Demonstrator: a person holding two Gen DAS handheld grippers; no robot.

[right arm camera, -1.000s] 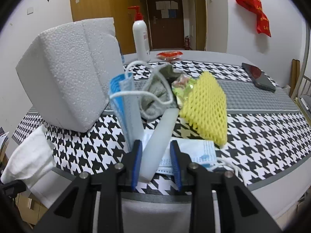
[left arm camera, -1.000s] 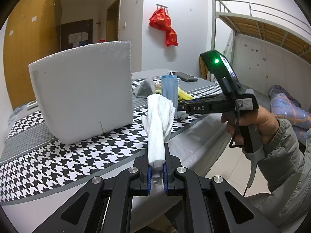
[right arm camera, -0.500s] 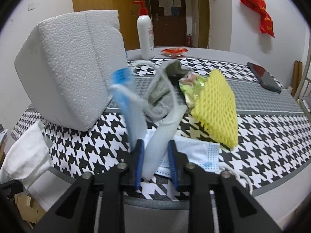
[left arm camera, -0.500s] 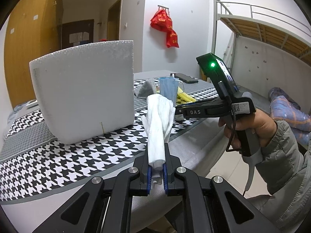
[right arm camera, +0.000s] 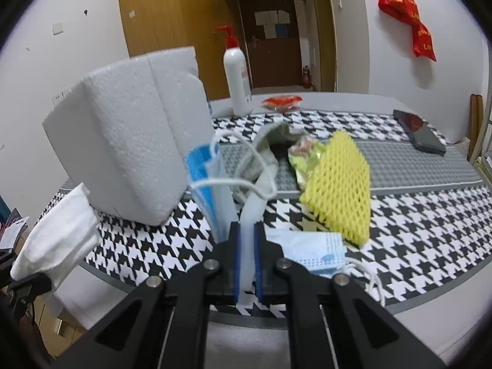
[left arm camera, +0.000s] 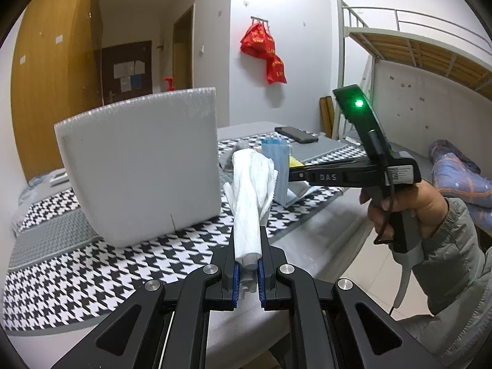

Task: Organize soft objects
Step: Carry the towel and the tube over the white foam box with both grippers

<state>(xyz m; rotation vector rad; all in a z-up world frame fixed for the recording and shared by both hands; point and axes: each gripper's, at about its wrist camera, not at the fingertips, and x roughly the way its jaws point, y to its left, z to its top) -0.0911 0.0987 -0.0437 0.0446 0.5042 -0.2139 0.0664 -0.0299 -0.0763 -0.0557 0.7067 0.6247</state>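
Right gripper [right arm camera: 246, 264], jaws just closed, pinched the blue face mask [right arm camera: 212, 190] by its white folded edge, just above the counter [right arm camera: 415, 224]. Left gripper [left arm camera: 247, 272] pinched a limp white tissue wad [left arm camera: 250, 196]. Both looked light and floppy; grip bunched folds, not ear loops.

Both grippers are matte black with blue pads and silver screws at the linkage pivots; right gripper [left arm camera: 287, 175] has "DAS" lettering, a green light on top, a barcode sticker, thin black cable; grey sleeve [left arm camera: 455, 258] behind it.
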